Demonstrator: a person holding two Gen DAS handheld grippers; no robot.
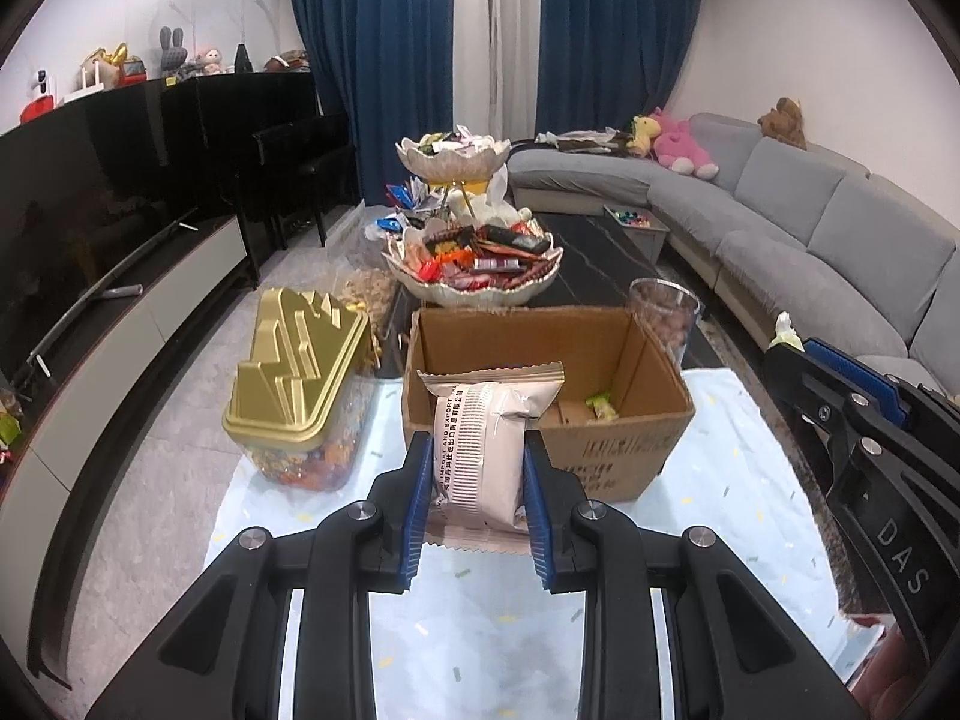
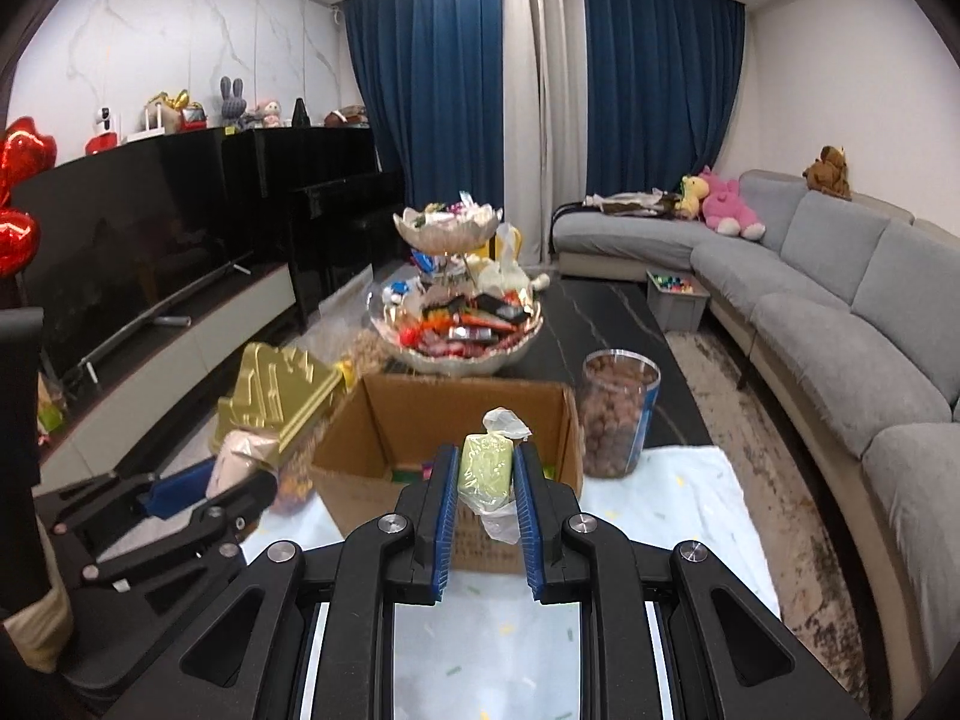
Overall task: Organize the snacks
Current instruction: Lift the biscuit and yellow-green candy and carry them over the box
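Observation:
My left gripper (image 1: 478, 450) is shut on a beige snack packet (image 1: 485, 444) with printed text, held upright just in front of an open cardboard box (image 1: 624, 456). A small green snack (image 1: 602, 405) lies inside the box. My right gripper (image 2: 485, 471) is shut on a green wrapped snack (image 2: 485, 468) in clear plastic, held above the near wall of the same box (image 2: 360, 450). The left gripper (image 2: 198, 498) with its beige packet (image 2: 237, 462) shows at the left of the right wrist view. The right gripper's blue finger (image 1: 852, 372) shows at the right of the left wrist view.
A gold-lidded candy container (image 1: 300, 378) stands left of the box. A clear jar of brown snacks (image 2: 618, 414) stands to its right. A two-tier dish of snacks (image 1: 474, 264) sits behind on the dark table (image 1: 600, 270). A light cloth (image 1: 480, 612) covers the near surface. Grey sofa (image 2: 840, 312) at right, TV cabinet (image 1: 120, 324) at left.

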